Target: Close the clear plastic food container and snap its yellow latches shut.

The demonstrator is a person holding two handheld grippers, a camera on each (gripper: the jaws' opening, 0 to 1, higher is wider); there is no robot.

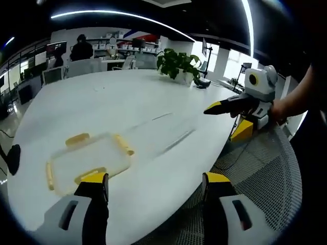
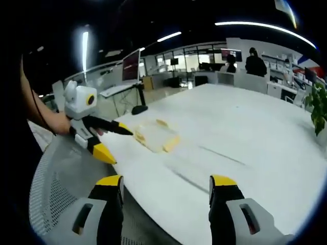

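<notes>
The clear plastic container [image 1: 89, 159] lies flat on the white table [image 1: 127, 97], with yellow latches [image 1: 122, 144] sticking out from its sides. In the left gripper view my left gripper [image 1: 156, 179] is open, its left jaw just short of the container's near edge and its right jaw past the table edge. My right gripper [image 1: 227, 121] hangs open off the table's right edge, held by a hand. In the right gripper view the container [image 2: 153, 135] sits near the table's [image 2: 245, 127] left edge. The left gripper [image 2: 118, 145] is beside it, and my right gripper [image 2: 166, 181] is open and empty.
A grey mesh chair [image 1: 255, 168] stands under the grippers at the table's edge, also seen as the chair [image 2: 56, 178]. A potted plant [image 1: 176, 64] sits at the table's far side. Behind are desks, a monitor [image 2: 132, 64] and a seated person [image 1: 82, 48].
</notes>
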